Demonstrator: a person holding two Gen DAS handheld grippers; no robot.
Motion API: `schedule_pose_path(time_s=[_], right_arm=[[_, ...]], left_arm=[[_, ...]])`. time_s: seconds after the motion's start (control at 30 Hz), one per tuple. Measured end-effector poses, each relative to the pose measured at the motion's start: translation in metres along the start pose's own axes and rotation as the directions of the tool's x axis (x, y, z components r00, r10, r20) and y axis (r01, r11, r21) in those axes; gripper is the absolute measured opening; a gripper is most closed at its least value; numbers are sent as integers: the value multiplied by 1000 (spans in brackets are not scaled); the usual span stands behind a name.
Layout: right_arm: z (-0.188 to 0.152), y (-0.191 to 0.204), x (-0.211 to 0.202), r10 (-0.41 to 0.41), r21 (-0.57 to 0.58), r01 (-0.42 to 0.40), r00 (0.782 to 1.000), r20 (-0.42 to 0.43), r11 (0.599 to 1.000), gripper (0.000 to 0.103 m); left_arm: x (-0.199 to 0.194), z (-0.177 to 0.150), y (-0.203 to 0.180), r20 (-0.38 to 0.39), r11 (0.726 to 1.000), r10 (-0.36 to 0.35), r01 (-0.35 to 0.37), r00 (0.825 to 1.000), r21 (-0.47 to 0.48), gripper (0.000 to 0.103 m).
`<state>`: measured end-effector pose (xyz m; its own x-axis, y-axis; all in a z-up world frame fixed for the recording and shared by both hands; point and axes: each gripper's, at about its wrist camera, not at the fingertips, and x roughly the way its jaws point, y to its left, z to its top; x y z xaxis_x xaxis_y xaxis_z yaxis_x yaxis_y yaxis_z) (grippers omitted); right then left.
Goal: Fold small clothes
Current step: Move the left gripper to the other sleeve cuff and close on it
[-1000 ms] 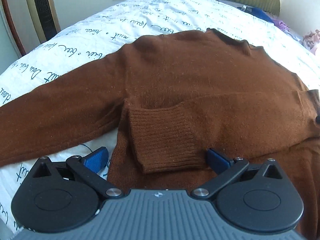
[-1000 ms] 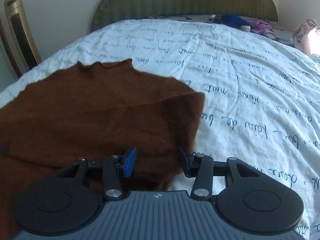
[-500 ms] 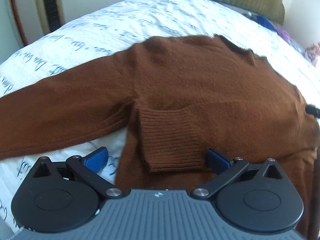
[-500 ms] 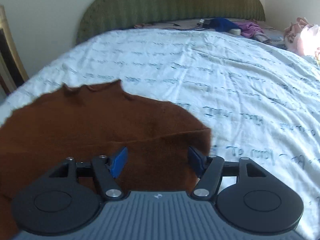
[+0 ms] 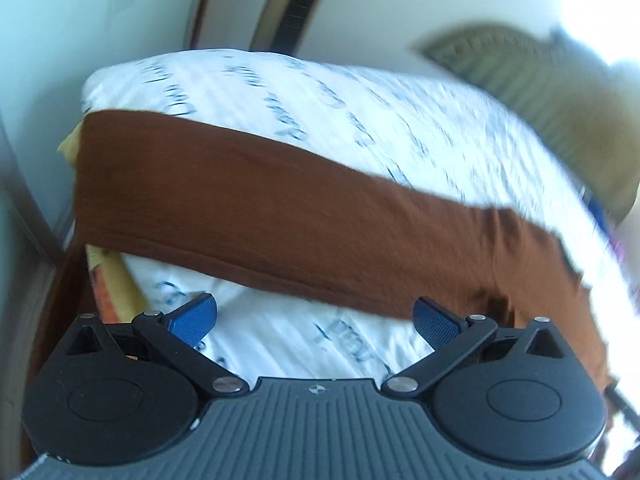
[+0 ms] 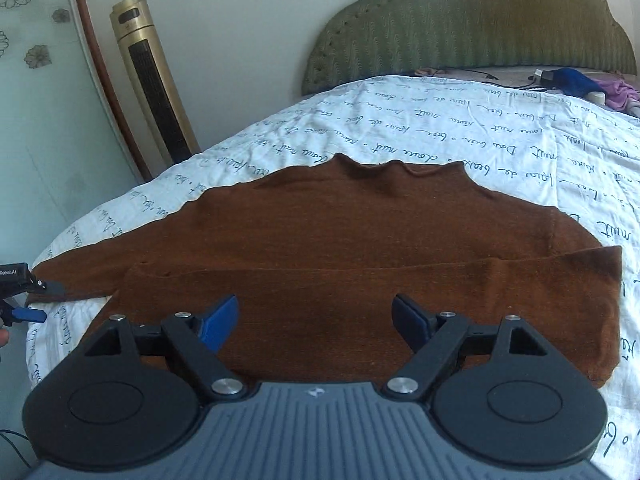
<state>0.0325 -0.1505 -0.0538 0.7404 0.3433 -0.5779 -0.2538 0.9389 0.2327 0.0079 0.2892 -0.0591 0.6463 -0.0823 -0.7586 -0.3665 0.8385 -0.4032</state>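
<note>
A brown sweater (image 6: pixel 360 240) lies flat on the white printed bed sheet (image 6: pixel 440 132), neck toward the headboard. Its right sleeve is folded across the body. Its left sleeve (image 5: pixel 260 208) stretches out toward the bed's corner. My right gripper (image 6: pixel 316 316) hovers over the sweater's lower middle; its jaws are opening and the pads press on nothing. My left gripper (image 5: pixel 316 316) is open above bare sheet, just short of the left sleeve, in a blurred view. In the right wrist view the left gripper (image 6: pixel 38 300) shows at the far left, by that sleeve's end.
A gold tower fan (image 6: pixel 152 80) stands by the wall left of the bed. The green headboard (image 6: pixel 472 28) is at the back, with blue and purple clothes (image 6: pixel 580 84) beside it. The bed's corner and edge (image 5: pixel 92 92) drop off at the left, near the sleeve end.
The left gripper swung left and rolled, from the folded cuff to the outstretched left sleeve. The right gripper opened wider and drew back from the sweater's right edge to its middle.
</note>
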Motion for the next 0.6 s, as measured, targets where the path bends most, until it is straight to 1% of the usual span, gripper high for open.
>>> schedule_pose_path(time_s=[0.07,0.13,0.2,0.3,0.33,0.4,0.43,0.47,0.53,0.6], right_arm=[[1,3,-6,5,-6,-5,1000,9,1000,84],[2,5,-12,5,-8,-5,1000,23,1000,84],[4,6,-18,7,-6,-7,999,33,1000,84],[5,6,-24,9,-4,-8,999,44,1000,84],[5,6,-26,9,-4,-9,999,47,1000,84],[5,8,-28,15,-3,-15,999,52,1000,84],[5,9,-29,18,-6,-18,998,54,1000,84],[5,9,-30,19,-10,-19,998,56,1000,84],[5,12,-31,18,-13,-18,998,56,1000,84],[5,13,-32,27,-13,-26,998,58,1000,84]], left_arm=[[-6,6,24,20,990,-79,80,997,-113,103],[-9,10,47,42,964,-154,159,987,-211,103],[-14,11,67,96,936,-183,203,978,-287,103],[-10,14,92,121,901,-191,223,974,-373,103],[-8,13,101,132,883,-210,246,969,-400,103],[-2,13,119,148,830,-272,310,951,-463,103],[-3,12,124,176,803,-296,344,939,-487,103],[-4,12,128,202,791,-302,363,932,-493,103],[-10,15,132,247,791,-285,373,926,-485,103],[-16,16,137,276,793,-278,382,920,-474,103]])
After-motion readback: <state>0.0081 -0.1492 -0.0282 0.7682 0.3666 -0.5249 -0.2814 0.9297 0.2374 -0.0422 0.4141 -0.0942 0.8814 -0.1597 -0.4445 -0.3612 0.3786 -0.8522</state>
